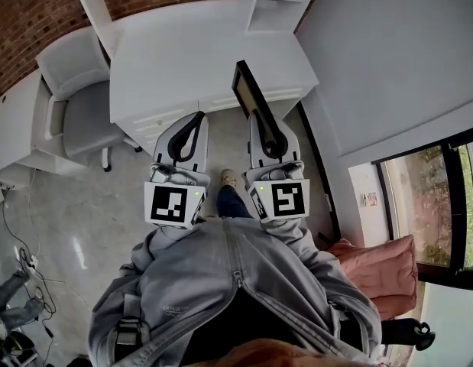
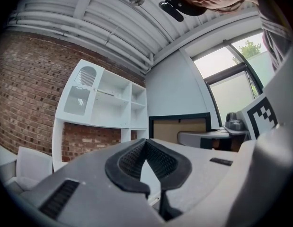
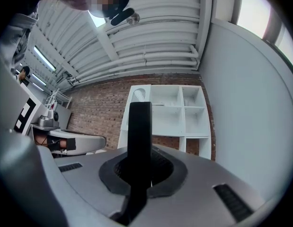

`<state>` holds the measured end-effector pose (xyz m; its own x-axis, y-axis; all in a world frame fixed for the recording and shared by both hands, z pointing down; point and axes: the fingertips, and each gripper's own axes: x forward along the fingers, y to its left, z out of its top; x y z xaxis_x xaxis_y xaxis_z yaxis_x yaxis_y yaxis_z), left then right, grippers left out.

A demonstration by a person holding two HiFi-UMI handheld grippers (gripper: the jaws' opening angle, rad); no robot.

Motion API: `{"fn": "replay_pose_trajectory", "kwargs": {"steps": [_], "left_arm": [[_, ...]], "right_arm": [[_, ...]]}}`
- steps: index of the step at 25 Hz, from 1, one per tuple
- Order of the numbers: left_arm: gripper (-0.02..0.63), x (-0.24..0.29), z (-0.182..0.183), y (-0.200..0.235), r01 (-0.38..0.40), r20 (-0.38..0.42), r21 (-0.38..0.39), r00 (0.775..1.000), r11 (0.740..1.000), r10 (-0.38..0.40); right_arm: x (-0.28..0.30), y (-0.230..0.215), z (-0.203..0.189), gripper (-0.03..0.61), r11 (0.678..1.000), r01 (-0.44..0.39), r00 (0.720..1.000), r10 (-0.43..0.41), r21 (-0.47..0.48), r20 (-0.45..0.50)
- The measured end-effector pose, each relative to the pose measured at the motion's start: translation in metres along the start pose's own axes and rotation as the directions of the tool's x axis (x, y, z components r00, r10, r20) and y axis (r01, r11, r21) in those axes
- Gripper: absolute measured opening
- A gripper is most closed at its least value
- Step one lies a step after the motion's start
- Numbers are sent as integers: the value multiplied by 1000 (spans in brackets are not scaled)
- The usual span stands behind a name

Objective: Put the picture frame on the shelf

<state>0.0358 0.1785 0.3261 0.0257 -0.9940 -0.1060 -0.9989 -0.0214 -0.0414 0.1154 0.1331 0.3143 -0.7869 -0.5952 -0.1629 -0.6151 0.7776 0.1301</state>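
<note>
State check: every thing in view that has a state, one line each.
left gripper, shut, empty.
right gripper, shut on picture frame.
picture frame, upright, edge-on between right jaws, not yet on shelf.
shelf, open cubbies, visible ones look empty.
chair, unoccupied.

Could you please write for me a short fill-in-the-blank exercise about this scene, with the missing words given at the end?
1. The right gripper is shut on the black picture frame, while the left gripper, also shut, holds ____.
2. The white shelf stands against a ____ wall.
3. In the head view, the grey chair stands to the ____ of the white desk.
Missing words: nothing; brick; left.
</note>
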Motion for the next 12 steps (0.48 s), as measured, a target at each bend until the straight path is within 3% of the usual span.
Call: {"fn": "replay_pose_trajectory", "kwargs": {"steps": [12], "left_arm": [[8,116,-14,33,-42,-3,11,999,999,42]], "right_arm": [[98,-70,-28,32,999,-51,999,51,12,8]]}}
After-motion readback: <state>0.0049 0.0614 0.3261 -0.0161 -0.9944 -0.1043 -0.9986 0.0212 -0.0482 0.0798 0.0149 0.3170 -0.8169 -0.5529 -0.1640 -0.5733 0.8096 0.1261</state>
